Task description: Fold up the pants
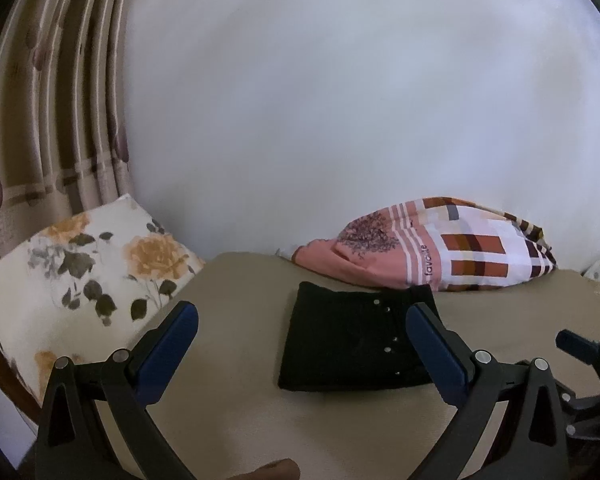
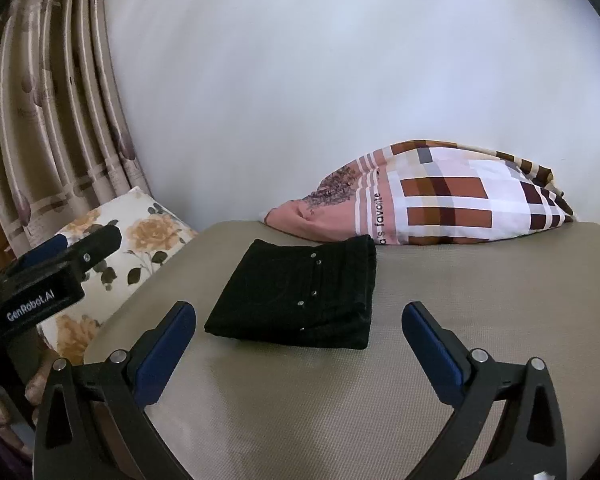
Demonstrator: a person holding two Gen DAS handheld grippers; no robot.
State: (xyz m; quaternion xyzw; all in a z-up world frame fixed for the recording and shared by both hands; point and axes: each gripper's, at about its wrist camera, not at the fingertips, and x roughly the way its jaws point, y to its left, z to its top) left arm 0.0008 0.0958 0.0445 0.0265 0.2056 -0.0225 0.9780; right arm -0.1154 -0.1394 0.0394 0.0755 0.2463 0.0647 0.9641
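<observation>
The black pants (image 1: pixel 348 340) lie folded into a compact rectangle on the beige bed surface (image 1: pixel 240 420), with small silver studs on top. They also show in the right wrist view (image 2: pixel 300 296). My left gripper (image 1: pixel 302 316) is open and empty, held just short of the pants' near edge. My right gripper (image 2: pixel 298 316) is open and empty, also just short of the pants. The right gripper appears at the right edge of the left wrist view (image 1: pixel 580 356); the left gripper's body appears at the left of the right wrist view (image 2: pixel 56 264).
A floral pillow (image 1: pixel 80 280) leans at the left, with striped curtains (image 1: pixel 52 120) behind it. A pink and checkered pillow (image 1: pixel 440 256) lies against the white wall (image 1: pixel 340 100) just behind the pants. The beige bed surface (image 2: pixel 460 320) extends to the right.
</observation>
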